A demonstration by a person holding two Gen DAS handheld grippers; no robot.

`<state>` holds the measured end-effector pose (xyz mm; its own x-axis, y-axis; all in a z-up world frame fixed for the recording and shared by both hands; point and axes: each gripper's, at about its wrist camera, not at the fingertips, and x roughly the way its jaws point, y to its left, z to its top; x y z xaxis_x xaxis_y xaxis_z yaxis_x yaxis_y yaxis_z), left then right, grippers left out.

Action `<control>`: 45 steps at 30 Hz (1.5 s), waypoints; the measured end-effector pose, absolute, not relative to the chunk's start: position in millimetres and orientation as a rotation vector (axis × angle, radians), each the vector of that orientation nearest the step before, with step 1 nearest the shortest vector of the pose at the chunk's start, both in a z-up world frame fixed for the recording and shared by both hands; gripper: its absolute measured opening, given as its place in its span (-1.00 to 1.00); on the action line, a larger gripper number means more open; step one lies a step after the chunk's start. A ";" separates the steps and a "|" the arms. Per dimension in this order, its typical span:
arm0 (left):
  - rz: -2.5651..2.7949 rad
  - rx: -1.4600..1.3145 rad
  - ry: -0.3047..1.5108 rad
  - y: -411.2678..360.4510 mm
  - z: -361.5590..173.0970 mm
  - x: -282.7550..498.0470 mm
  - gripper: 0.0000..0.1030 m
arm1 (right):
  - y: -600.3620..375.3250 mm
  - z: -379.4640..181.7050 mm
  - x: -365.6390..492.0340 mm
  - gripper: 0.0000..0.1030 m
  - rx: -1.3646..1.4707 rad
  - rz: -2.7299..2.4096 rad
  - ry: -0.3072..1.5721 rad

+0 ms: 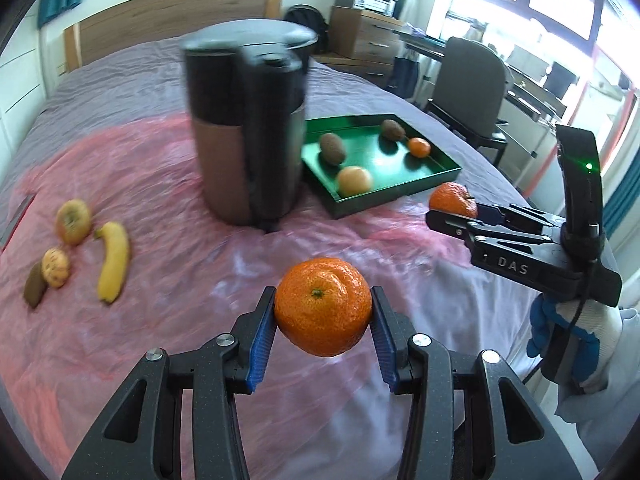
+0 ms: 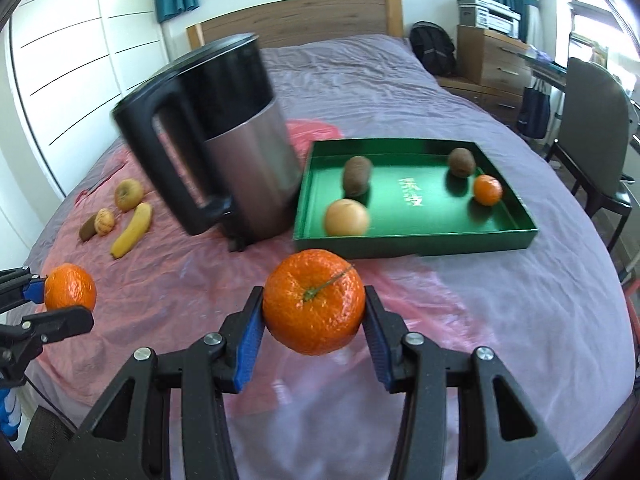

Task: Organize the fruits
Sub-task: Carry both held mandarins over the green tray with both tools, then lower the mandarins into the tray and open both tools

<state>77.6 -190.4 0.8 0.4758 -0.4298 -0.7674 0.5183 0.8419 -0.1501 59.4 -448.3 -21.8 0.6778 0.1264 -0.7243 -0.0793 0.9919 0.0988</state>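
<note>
Left gripper (image 1: 323, 312): jaws clamped on a bright orange mandarin (image 1: 323, 306), held above the pink plastic sheet (image 1: 160, 208) on the bed. Right gripper (image 2: 314, 308): jaws clamped on a second stemmed orange mandarin (image 2: 314, 302), just in front of the shallow green rectangular tray (image 2: 412, 240). Tray holds two brown kiwis, a small mandarin and a pale round fruit. Black-and-steel kettle (image 2: 224, 152) stands left of the tray.

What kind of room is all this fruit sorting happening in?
Most likely a bedroom: the fruit lies on a bed with a wooden headboard, white wardrobe doors stand along one wall, and a desk chair sits by the window.
</note>
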 end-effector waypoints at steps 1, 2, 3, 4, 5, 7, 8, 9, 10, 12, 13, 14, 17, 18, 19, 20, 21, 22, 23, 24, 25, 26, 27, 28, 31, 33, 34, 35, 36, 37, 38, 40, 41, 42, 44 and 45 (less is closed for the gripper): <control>-0.592 0.113 0.903 -199.5 2.4 80.2 -0.23 | -459.5 -22.0 62.0 0.14 0.065 0.104 0.814; -0.603 0.119 0.901 -209.9 3.7 83.8 -0.23 | -467.0 -22.6 63.6 0.14 0.068 0.096 0.812; -0.612 0.125 0.899 -221.5 4.2 88.0 -0.23 | -476.8 -23.5 67.3 0.14 0.074 0.086 0.809; -0.624 0.134 0.896 -235.5 4.9 94.0 -0.23 | -483.1 -24.3 69.5 0.14 0.078 0.080 0.808; -0.629 0.139 0.893 -244.1 5.4 97.9 -0.23 | -490.3 -25.8 73.2 0.14 0.082 0.072 0.807; -0.642 0.143 0.897 -267.6 4.1 111.3 -0.23 | -506.3 -28.5 82.7 0.14 0.090 0.055 0.803; -0.642 0.146 0.897 -275.9 3.3 117.8 -0.23 | -512.1 -30.1 86.7 0.14 0.095 0.049 0.802; -0.641 0.151 0.894 -285.4 2.0 124.8 -0.23 | -518.8 -31.1 90.8 0.14 0.099 0.043 0.799; -0.638 0.153 0.894 -295.7 0.6 133.3 -0.23 | -527.3 -32.5 97.8 0.14 0.105 0.035 0.795; -0.631 0.151 0.897 -313.4 -2.5 149.6 -0.23 | -538.6 -34.8 106.9 0.14 0.116 0.026 0.787; -0.609 0.162 0.898 -322.5 -3.9 158.6 -0.23 | -545.3 -36.0 114.0 0.14 0.122 0.019 0.782; -0.596 0.171 0.890 -330.0 -5.2 166.7 -0.23 | -549.8 -37.1 119.3 0.14 0.124 0.016 0.780; -0.532 0.198 0.868 -351.1 -10.5 193.5 -0.23 | -562.1 -41.6 138.2 0.14 0.124 0.009 0.775; -0.505 0.205 0.861 -356.9 -11.9 203.0 -0.23 | -565.2 -43.1 144.4 0.14 0.124 0.008 0.774; -0.474 0.211 0.852 -361.6 -13.7 213.1 -0.23 | -569.8 -45.1 152.1 0.14 0.126 0.006 0.773; -0.441 0.210 0.845 -365.2 -15.8 223.9 -0.23 | -572.4 -46.7 157.7 0.14 0.126 0.005 0.773; -0.418 0.206 0.842 -367.7 -18.5 232.6 -0.23 | -575.9 -49.6 165.6 0.14 0.129 0.001 0.775; -0.385 0.195 0.839 -371.0 -21.0 245.0 -0.23 | -577.6 -51.3 169.0 0.14 0.132 -0.001 0.776; -0.359 0.181 0.840 -372.0 -24.2 255.2 -0.23 | -580.1 -54.3 174.5 0.14 0.136 -0.002 0.777; -0.343 0.168 0.845 -370.3 -27.1 262.6 -0.23 | -581.9 -57.5 179.8 0.14 0.142 -0.004 0.779; -0.320 0.153 0.851 -370.9 -30.6 272.5 -0.23 | -583.1 -60.5 184.8 0.14 0.145 -0.005 0.780; -0.296 0.141 0.856 -371.4 -34.4 281.9 -0.23 | -584.1 -63.5 189.1 0.14 0.146 -0.005 0.783; -0.276 0.131 0.859 -371.9 -38.4 290.1 -0.23 | -585.0 -66.4 193.6 0.14 0.145 -0.006 0.786; -0.260 0.124 0.859 -373.3 -42.0 297.2 -0.23 | -586.3 -69.6 198.2 0.15 0.145 -0.007 0.790; -0.198 0.138 0.844 -381.0 -51.6 312.7 -0.23 | -590.6 -78.4 210.7 0.15 0.152 -0.016 0.796; -0.192 0.144 0.859 -385.9 -61.8 323.3 -0.23 | -592.9 -83.9 217.0 0.15 0.153 -0.021 0.802; -0.180 0.150 0.859 -387.1 -64.6 326.5 -0.23 | -593.9 -86.1 218.3 0.15 0.152 -0.022 0.805; -0.167 0.154 0.862 -387.8 -68.2 332.0 -0.23 | -594.9 -88.3 219.8 0.15 0.149 -0.025 0.808; -0.157 0.144 0.874 -387.3 -71.4 339.1 -0.23 | -596.1 -90.3 220.3 0.15 0.148 -0.028 0.812; -0.149 0.132 0.884 -387.0 -73.3 344.2 -0.23 | -598.3 -93.1 221.1 0.15 0.148 -0.031 0.817; -0.145 0.124 0.894 -387.0 -76.1 349.0 -0.23 | -600.1 -95.5 221.9 0.15 0.147 -0.034 0.821; -0.138 0.123 0.910 -388.0 -81.6 356.0 -0.23 | -603.9 -100.6 223.2 0.15 0.148 -0.040 0.827; -0.142 0.123 0.919 -389.0 -84.9 359.0 -0.23 | -605.4 -102.5 223.3 0.14 0.148 -0.043 0.831; -0.143 0.130 0.921 -390.1 -87.3 360.1 -0.23 | -606.0 -103.8 223.4 0.14 0.143 -0.047 0.831; -0.155 0.109 0.952 -389.9 -92.5 365.9 -0.22 | -606.5 -104.8 224.7 0.14 0.137 -0.048 0.830; -0.165 0.090 0.976 -389.0 -95.8 369.4 -0.22 | -606.3 -105.2 225.4 0.14 0.135 -0.047 0.831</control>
